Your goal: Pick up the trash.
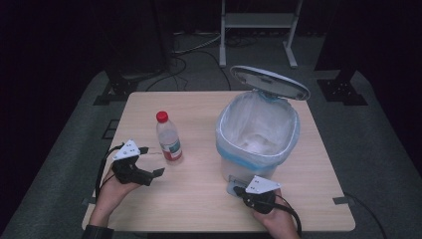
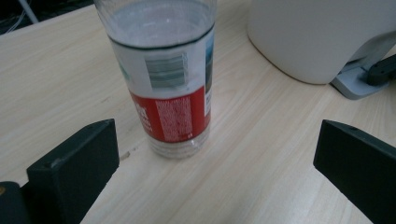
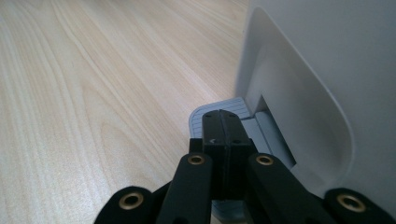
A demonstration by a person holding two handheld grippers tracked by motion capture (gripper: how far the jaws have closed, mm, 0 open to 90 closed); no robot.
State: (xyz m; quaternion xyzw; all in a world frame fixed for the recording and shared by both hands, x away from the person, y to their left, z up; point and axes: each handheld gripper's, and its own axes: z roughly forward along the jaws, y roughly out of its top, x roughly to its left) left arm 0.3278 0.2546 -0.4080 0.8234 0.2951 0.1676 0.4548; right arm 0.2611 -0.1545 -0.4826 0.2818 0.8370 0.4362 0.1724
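Clear plastic bottle (image 1: 168,140) with red cap and red-and-white label, upright on the pale wooden table (image 1: 199,194), left of centre. Just beside its base, nearer the person, the left gripper (image 1: 152,162), black with a grey three-cornered plate on top, jaws spread wide and pointing toward the bottle, nothing between them, no contact. In the left gripper view the bottle (image 2: 170,88) standing beyond the two black jaws, its foot in the gap ahead of them, tabletop bare on both sides. To the right on the table, a white pedal bin (image 1: 256,142) lined with a translucent bag edged in blue, its grey oval lid (image 1: 268,82) raised and tilted back. At the bin's foot, nearest the person, the right gripper (image 1: 238,190), jaws pressed fully together with nothing held. In the right gripper view the closed jaw tips resting on the ribbed grey pedal (image 3: 203,116) at the base of the bin's white wall (image 3: 327,70). Bottle and bin near each other, not touching.
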